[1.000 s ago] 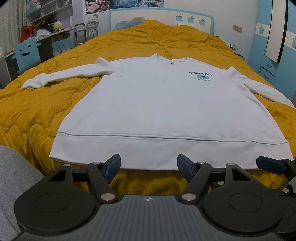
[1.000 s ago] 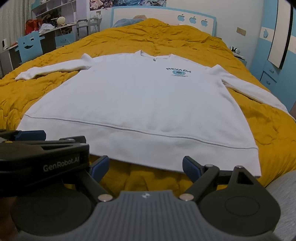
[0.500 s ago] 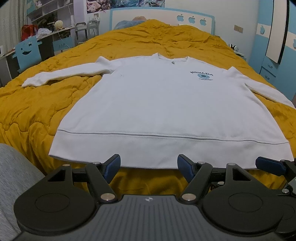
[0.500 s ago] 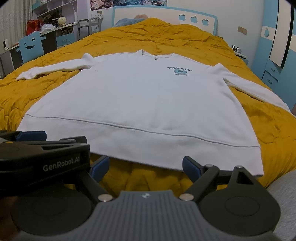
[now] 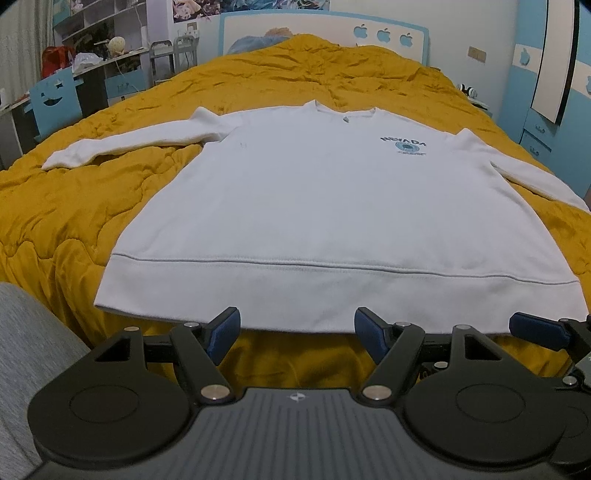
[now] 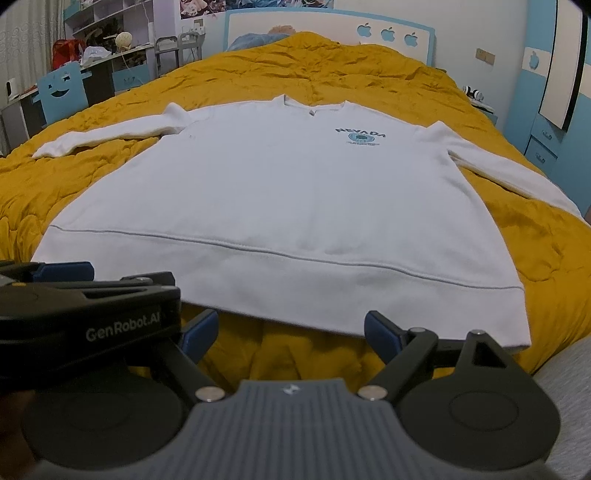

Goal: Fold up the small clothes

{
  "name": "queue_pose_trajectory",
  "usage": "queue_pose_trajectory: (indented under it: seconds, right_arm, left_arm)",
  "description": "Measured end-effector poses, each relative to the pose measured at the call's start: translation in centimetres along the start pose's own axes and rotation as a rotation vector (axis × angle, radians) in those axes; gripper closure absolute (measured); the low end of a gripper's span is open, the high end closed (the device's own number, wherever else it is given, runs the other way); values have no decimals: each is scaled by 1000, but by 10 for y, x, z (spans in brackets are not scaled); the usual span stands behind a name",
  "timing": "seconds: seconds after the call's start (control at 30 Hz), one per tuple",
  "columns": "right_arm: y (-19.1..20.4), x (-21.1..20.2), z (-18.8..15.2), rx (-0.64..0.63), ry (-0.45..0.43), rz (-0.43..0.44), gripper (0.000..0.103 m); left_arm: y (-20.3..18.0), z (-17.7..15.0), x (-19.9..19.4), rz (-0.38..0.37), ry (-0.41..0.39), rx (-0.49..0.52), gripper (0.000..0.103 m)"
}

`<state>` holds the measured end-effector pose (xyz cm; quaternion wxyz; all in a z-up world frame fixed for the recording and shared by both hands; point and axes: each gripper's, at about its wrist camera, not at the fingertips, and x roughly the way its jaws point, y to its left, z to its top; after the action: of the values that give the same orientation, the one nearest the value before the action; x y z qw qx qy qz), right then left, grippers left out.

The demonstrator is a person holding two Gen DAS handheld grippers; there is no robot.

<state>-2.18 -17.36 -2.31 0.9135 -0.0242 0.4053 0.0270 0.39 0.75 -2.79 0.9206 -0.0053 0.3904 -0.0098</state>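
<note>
Left wrist view shows the white long-sleeved sweatshirt (image 5: pixel 332 206) lying flat and unfolded on the mustard quilted bed (image 5: pixel 74 206), both the left claw (image 5: pixel 297 334) and right claw (image 6: pixel 284 334) wide, empty, so every fold remains.

You are in a child's bedroom at home. A big bed with a yellow quilt (image 5: pixel 110 192) fills the frame, its headboard (image 5: pixel 384 35) with blue apples at the top. A blue smiling chair (image 5: pixel 55 98) and cluttered shelves (image 5: pixel 103 22) stand at upper left.
</note>
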Motion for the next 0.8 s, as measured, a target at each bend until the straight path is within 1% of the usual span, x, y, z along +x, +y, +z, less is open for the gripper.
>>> queue_pose_trajectory:
  seconds: [0.57, 0.73, 0.8]
  right_arm:
    - [1, 6, 1, -5, 18, 0, 21]
    - [1, 6, 1, -5, 17, 1, 21]
    - [2, 7, 1, -5, 14, 4, 21]
  left_arm:
    - [0, -1, 3, 3, 14, 4, 19]
    - [0, -1, 2, 0, 11, 3, 19]
    - [0, -1, 1, -7, -6, 13, 19]
